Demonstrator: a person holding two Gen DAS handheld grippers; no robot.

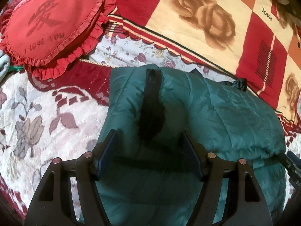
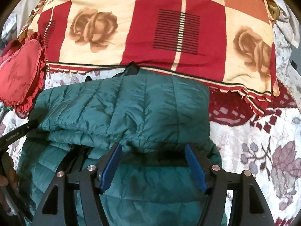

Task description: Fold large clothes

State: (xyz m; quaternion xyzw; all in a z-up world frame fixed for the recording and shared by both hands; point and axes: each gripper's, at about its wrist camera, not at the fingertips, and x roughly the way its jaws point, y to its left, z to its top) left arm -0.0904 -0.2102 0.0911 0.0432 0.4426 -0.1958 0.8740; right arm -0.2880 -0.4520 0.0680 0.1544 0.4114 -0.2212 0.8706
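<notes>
Jacket (image 2: 122,105) folded, its underside layers hidden.

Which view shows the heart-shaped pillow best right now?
The left wrist view: the heart-shaped pillow appears nearly whole, lettering readable. The right wrist view catches it only at the left edge, partly cut off.

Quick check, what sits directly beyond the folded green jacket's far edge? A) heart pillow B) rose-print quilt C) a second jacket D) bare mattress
B: in the right wrist view the rose-print quilt lies just past the jacket; the heart pillow is off to the side.
</notes>
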